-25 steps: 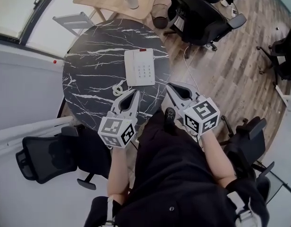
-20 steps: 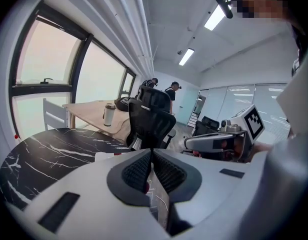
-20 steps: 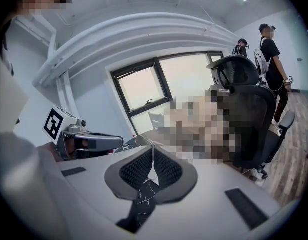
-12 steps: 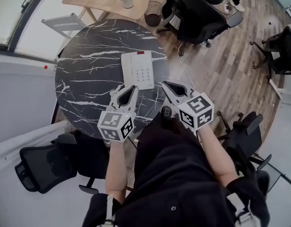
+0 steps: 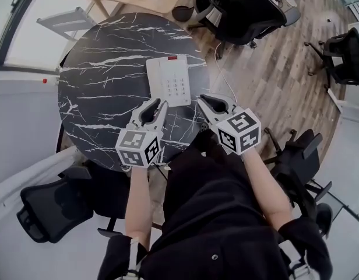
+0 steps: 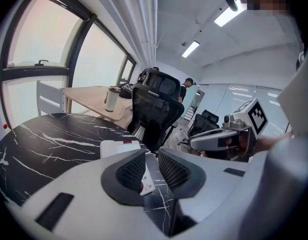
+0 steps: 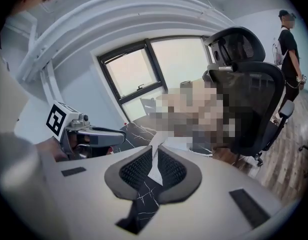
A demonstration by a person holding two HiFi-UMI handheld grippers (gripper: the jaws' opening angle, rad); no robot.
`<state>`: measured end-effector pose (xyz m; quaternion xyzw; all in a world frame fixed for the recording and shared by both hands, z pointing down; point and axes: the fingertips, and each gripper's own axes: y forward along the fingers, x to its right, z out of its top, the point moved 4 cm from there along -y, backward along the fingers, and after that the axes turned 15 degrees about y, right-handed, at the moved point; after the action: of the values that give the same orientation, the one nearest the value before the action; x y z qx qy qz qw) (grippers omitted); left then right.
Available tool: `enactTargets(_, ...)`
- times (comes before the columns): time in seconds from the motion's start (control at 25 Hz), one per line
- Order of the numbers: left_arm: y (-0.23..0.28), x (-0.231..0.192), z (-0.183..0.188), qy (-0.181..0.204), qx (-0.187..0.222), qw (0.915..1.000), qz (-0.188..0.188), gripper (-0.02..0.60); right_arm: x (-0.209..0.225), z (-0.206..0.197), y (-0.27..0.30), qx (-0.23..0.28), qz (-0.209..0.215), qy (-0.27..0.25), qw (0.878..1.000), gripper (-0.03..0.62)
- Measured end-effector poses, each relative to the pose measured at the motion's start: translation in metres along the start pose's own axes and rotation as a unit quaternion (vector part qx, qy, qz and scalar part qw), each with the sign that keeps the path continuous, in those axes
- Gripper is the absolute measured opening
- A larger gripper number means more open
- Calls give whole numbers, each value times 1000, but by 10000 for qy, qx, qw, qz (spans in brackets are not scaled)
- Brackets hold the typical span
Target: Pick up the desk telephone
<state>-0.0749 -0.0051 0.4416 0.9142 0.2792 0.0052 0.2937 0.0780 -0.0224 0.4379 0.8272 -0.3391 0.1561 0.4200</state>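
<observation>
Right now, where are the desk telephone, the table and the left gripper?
desk telephone [image 5: 166, 79], head view, middle of its white top.
table [image 5: 104, 89], head view, bare marble top.
left gripper [image 5: 159, 102], head view, between its fingertips.

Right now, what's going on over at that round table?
A person holds a claw in each hand over the near edge of a black marble table. A white phone lies flat on it just beyond both claws, not yet touched. The left claw has just been opening its jaws a little, with nothing gripped between them. The right claw is shut and empty. Both point toward the phone's near end.
</observation>
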Motion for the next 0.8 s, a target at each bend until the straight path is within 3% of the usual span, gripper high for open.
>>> enactTargets(0.2, 7, -13, -12, -87, -153, 9998, -37, 123, 5, -6, 13, -86, -123, 119, 9998, 34)
enactTargets(0.52, 23, -34, -35, -548, -348, 9979, 3, 170, 23, -15, 33, -297, -215, 389, 9986, 38)
enactTargets(0.8, 40, -51, -53, -636, -684, 9956, 39, 227, 40, -22, 51, -543, -232, 748, 9954, 98)
